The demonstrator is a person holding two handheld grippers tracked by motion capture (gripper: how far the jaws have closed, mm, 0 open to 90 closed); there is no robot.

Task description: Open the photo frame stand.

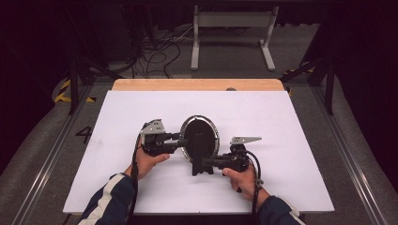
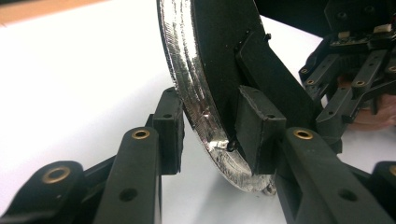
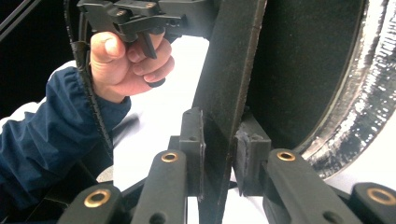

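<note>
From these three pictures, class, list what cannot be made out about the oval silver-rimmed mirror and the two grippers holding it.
- Glass face of the oval silver-rimmed mirror: turned away; each view shows its black back.
- Black back stand: its foot is cut off by the bottom edge in the right gripper view.
- Left gripper: whether its far finger touches the rim is hidden by the rim itself.
- Right gripper: too small in the high view.
</note>
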